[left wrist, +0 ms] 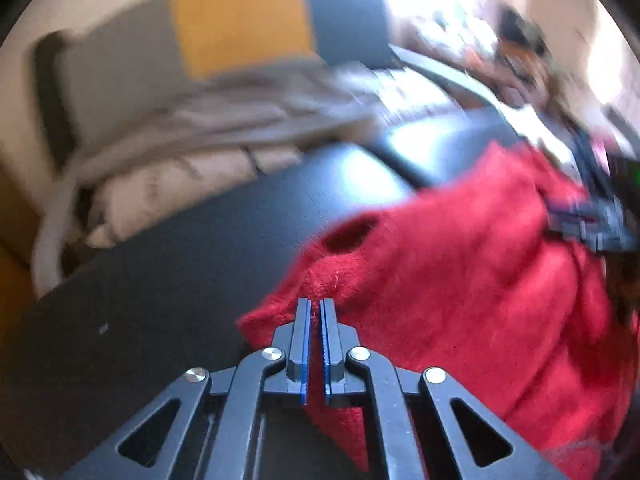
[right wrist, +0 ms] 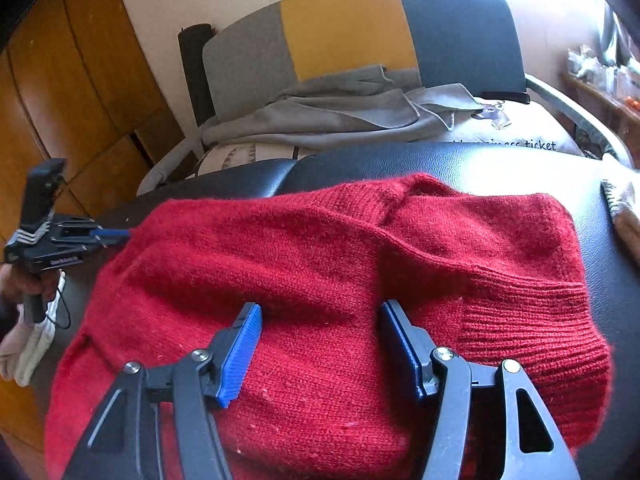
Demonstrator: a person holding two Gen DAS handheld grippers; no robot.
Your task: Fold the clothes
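Observation:
A red knitted sweater (right wrist: 320, 280) lies partly folded on a black padded surface (right wrist: 500, 168). My left gripper (left wrist: 317, 304) is shut on an edge of the sweater (left wrist: 460, 272) at its left side; it also shows in the right wrist view (right wrist: 120, 233) at the sweater's left edge. My right gripper (right wrist: 320, 312) is open, its blue pads (right wrist: 244, 344) spread just above the sweater's near middle, holding nothing. It shows blurred in the left wrist view (left wrist: 568, 216) at the sweater's far right.
A grey garment (right wrist: 340, 116) lies on a chair with a grey, yellow and dark back (right wrist: 344, 28) behind the surface. A printed cushion (right wrist: 520, 136) sits beside it. A striped knit item (right wrist: 624, 208) lies at the right edge. Wooden cabinets (right wrist: 60, 100) stand at left.

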